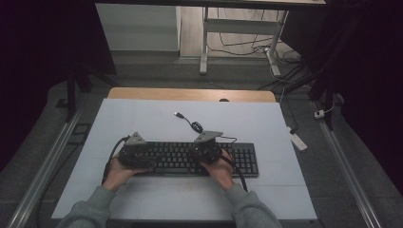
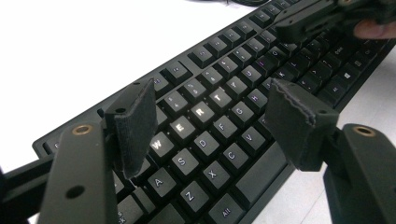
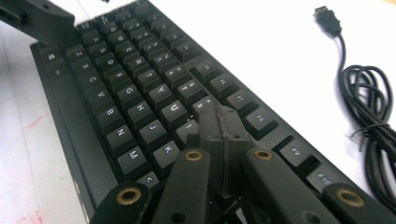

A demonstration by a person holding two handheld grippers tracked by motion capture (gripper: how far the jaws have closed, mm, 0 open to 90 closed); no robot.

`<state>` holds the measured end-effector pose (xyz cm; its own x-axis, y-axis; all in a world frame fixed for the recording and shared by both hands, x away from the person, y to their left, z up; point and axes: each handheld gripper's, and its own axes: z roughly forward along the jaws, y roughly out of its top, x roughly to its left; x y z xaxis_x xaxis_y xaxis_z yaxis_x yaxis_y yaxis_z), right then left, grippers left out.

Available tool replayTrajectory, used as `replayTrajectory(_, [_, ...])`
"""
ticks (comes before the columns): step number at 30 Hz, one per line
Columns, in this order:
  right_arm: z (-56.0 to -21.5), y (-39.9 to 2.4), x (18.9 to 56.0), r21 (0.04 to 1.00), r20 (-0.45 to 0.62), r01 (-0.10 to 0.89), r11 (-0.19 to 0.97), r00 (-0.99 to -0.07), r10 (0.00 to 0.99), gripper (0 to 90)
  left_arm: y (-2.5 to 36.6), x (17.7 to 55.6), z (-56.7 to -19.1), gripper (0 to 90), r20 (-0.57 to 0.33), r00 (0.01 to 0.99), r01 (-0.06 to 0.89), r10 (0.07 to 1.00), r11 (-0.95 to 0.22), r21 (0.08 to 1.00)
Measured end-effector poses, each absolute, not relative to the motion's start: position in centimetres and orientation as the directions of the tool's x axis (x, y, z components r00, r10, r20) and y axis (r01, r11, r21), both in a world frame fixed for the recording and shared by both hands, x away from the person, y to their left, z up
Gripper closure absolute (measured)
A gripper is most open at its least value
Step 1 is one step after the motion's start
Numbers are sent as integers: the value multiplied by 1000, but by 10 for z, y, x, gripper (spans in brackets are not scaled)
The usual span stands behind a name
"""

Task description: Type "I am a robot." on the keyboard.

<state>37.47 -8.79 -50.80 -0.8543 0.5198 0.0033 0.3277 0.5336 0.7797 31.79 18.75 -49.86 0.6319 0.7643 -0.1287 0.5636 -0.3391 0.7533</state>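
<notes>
Black keyboard point(image 1: 190, 159): lies lengthwise on the white table top point(image 1: 142, 123), near the person's edge; both grippers are over it.
Left gripper point(image 2: 212, 119): jaws spread wide, nothing between the pads; it hangs over the left end of the keys, above the W, E, R, T letters, which glow white between the jaws. Contact with the keys cannot be told.
Right gripper point(image 3: 219, 122): jaws pressed together, holding nothing; the joined tips sit low over the keys near I and K, seemingly touching them.
Hands: left hand point(image 1: 119, 173) and right hand point(image 1: 221, 171) grip the tools from the near side, grey sleeves behind.
Surroundings: a black USB cable point(image 3: 369, 116), coiled and tied, lies on the table beyond the keyboard, plug free.
High view: gives the whole layout, plus floor cables and a desk frame beyond the table.
Gripper views: give key legends and jaw gaps.
</notes>
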Motion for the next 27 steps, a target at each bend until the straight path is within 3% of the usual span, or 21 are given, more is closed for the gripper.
replayTrajectory(3, [-506, -94, 374, 785, 21, 337, 520, -854, 520, 889, 188, 318, -499, 339, -128, 630, 564, 766, -338, 753])
replayTrajectory(15, [-495, -140, 356, 808, 26, 351, 473, -823, 567, 615, 189, 318, -498, 339, -126, 626, 563, 769, -334, 756])
replayTrajectory(27, [-497, -182, 335, 827, 16, 337, 450, -814, 580, 552, 189, 319, -499, 338, -122, 631, 560, 766, -341, 755])
